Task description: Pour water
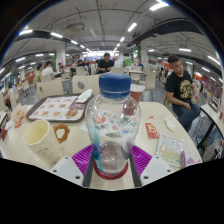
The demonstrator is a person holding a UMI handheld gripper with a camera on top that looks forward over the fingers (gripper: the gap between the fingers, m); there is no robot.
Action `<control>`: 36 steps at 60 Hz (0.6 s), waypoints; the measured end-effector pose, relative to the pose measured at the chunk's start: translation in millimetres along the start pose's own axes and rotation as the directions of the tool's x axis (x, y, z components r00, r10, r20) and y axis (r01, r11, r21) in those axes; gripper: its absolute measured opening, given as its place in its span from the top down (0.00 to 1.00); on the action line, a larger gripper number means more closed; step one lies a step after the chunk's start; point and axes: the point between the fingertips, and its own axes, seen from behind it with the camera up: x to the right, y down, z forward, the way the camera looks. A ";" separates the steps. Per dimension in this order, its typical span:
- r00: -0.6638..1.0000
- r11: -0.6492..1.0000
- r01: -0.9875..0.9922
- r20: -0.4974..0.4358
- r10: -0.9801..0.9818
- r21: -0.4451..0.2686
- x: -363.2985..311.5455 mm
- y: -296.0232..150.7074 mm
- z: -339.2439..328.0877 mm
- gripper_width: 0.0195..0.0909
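Between the tongs (112, 160), pads clamped on a blue-capped water bottle (112, 118). Cap appears on; remove it, then tilt slowly over the cup (40, 138) alongside.

Clear plastic bottle (112, 122) w/ blue cap, upright, gripped btwn tool (112, 160) fingers, above table.

One clear bottle (112, 118) with a blue cap stands between the claw's two fingers. One cream cup (41, 139) sits just ahead to the left. One tray (58, 107) lies beyond it. One clear glass (170, 150) stands to the right. Two people sit beyond the table (160, 115).
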 end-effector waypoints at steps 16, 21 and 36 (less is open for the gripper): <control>0.994 0.986 -0.036 -0.108 0.019 -0.164 -3.4 18.3 -67.1 0.09; 0.991 0.979 -0.040 -0.131 0.014 -0.198 -15.8 17.2 -105.2 0.08; 0.988 0.965 0.020 -0.146 -0.060 -0.263 -63.6 8.0 -202.4 0.08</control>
